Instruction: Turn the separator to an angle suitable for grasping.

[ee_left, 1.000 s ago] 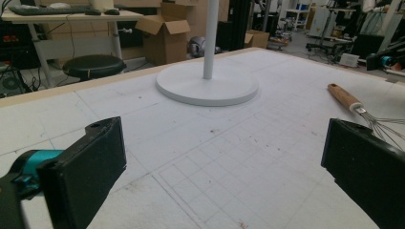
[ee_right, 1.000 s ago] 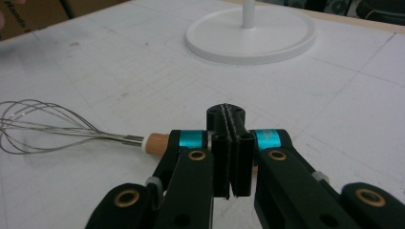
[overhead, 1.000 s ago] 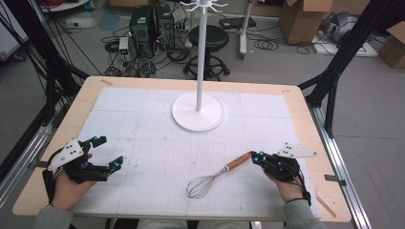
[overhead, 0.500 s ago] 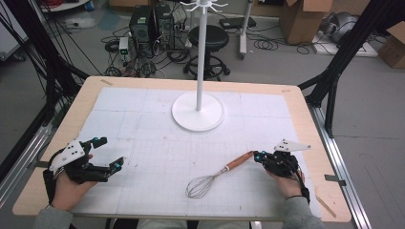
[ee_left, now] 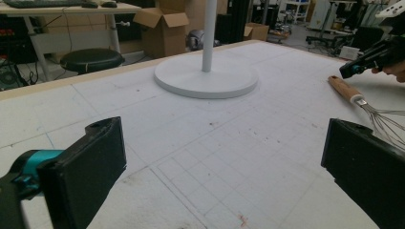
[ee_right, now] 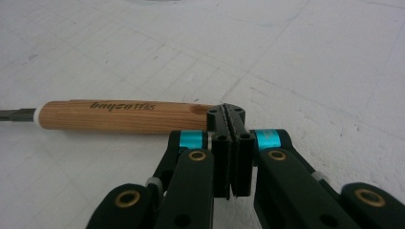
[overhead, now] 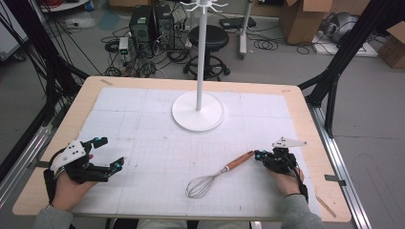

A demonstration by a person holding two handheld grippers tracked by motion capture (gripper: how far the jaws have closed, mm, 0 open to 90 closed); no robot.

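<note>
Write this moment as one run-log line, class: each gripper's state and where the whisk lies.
left gripper: open, nothing between jaws | right gripper: shut, tips at handle end | whisk: flat on table, unheld

A wire whisk with a wooden handle is laid diagonally on the white gridded mat of the wooden worktop. The right gripper is held just at the handle's end, its jaws drawn together. The left gripper is held well apart, its jaws spread wide. A white round-based stand is set beyond them.
</note>
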